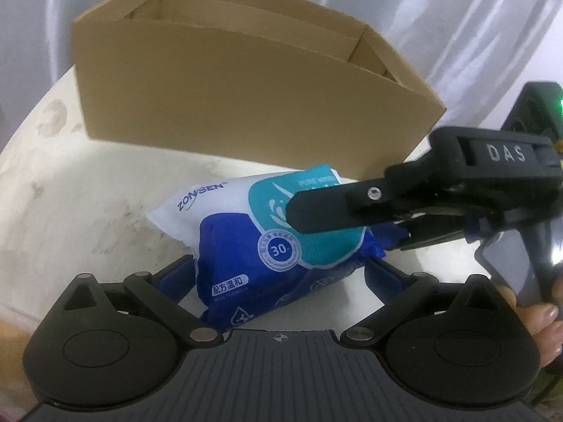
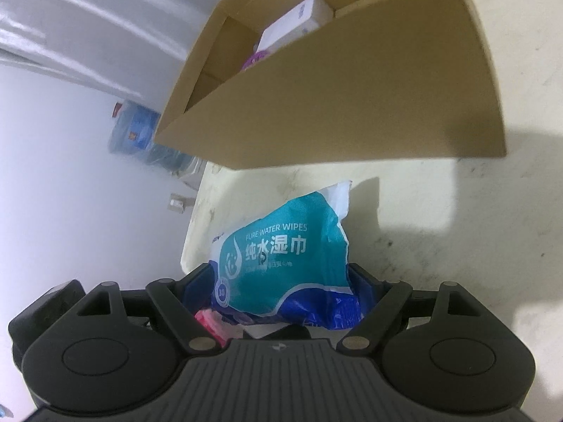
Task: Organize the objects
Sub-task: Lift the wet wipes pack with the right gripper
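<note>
Clearly we hold the wipes pack (image 1: 267,246) just before the cardboard box (image 1: 225,95) with both the left gripper (image 1: 278,274) and right gripper (image 2: 281,281) clamped on it (soft film), so uneven pulling could tear it.

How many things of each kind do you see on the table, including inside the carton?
Wipes pack: 1
Carton: 1
White box in the carton: 1
Purple item in the carton, mostly hidden: 1
Total: 4
</note>
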`<state>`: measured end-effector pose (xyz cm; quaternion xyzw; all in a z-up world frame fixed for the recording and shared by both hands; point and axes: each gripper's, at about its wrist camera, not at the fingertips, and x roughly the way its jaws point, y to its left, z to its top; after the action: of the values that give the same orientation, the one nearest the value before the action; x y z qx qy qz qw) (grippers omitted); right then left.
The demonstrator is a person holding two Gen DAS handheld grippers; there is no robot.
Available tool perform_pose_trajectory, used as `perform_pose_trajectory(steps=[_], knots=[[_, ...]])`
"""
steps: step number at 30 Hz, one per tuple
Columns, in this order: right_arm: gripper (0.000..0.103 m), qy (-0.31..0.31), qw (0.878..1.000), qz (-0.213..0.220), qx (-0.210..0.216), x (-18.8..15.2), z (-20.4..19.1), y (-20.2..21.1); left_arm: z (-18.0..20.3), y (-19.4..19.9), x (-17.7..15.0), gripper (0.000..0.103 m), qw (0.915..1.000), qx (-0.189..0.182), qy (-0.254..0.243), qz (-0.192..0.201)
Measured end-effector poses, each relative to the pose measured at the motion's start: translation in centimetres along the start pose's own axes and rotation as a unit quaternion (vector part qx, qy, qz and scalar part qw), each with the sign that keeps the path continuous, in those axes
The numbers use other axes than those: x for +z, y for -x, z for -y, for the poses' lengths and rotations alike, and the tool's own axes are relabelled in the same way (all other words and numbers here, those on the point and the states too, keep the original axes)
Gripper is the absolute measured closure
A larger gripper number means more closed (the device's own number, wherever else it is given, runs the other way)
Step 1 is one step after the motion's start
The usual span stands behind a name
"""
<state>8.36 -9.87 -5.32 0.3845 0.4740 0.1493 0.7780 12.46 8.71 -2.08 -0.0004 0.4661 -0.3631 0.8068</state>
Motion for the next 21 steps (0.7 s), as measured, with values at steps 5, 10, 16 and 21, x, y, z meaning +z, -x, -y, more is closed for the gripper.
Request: perform_pose_trajectory(steps=[5,10,16,21], knots=[[0.019,-0.01,1.0,0.007,0.001,0.1,0.9,0.4,1.0,-0.8,-0.1,0.003,0.9981,0.033,-0.052,0.0],[0.02,-0.011,1.0,0.008,-0.001,-0.2,1.1,0.4,1.6,-1.6,-0.2,0.006,0.9947,0.06,-0.083,-0.01],[0.025,-0.006,1.0,0.007,-0.003,-0.4,0.9,0.1,2.0,-2.6,0.0,0.008,0.9935,0.072,-0.088,-0.01],[0.026,0.013,1.0,0.011,-0.012,-0.8,0.2,0.1,2.1,-3.1,0.3,0.008,0.9938,0.08,-0.076,-0.01]])
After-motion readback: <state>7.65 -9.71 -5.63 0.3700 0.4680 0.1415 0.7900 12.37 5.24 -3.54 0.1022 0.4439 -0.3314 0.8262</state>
